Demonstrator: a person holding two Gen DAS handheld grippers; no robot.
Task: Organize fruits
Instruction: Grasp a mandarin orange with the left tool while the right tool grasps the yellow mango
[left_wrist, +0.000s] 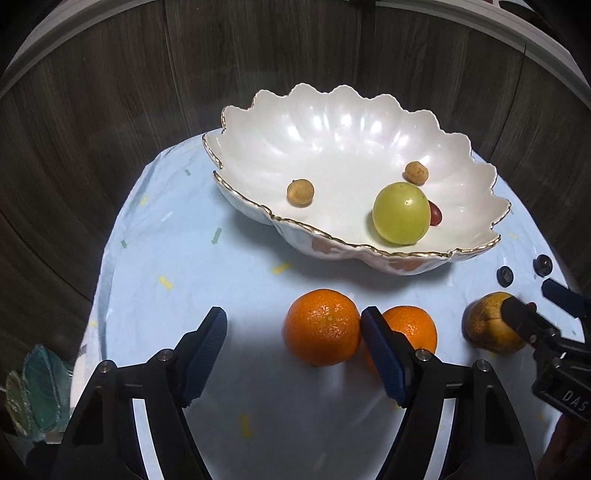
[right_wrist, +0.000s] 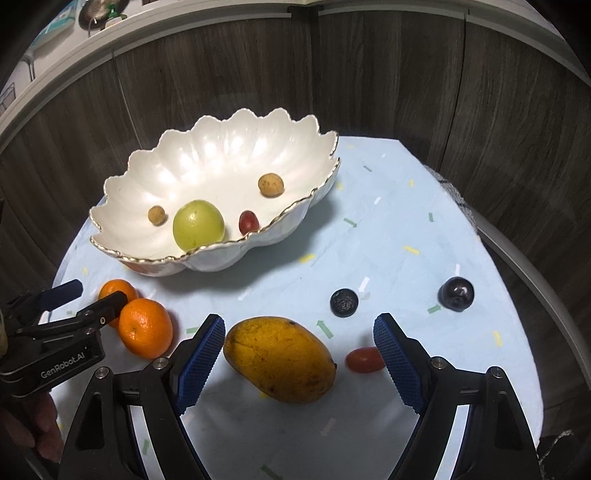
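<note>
A white scalloped bowl (left_wrist: 332, 110) (right_wrist: 221, 147) holds a green round fruit (left_wrist: 400, 214) (right_wrist: 198, 224), two small brown fruits and a red one (right_wrist: 248, 222). On the cloth lie two oranges, a mango, a red tomato (right_wrist: 364, 360) and two dark berries (right_wrist: 343, 302). My left gripper (left_wrist: 294, 325) (right_wrist: 92, 295) is open around the nearer orange (left_wrist: 323, 326) (right_wrist: 146, 328); the other orange (left_wrist: 413, 328) sits behind its right finger. My right gripper (right_wrist: 300, 328) (left_wrist: 537, 301) is open over the mango (right_wrist: 280, 358) (left_wrist: 487, 325), whose left end is by the left pad.
A pale blue cloth (left_wrist: 184, 258) covers the small round table, whose edge curves close on the right (right_wrist: 517, 258). Dark wood panels (left_wrist: 92, 110) stand behind. A teal glass piece (left_wrist: 40, 391) sits at the table's left edge. A hand (right_wrist: 33, 432) holds the left gripper.
</note>
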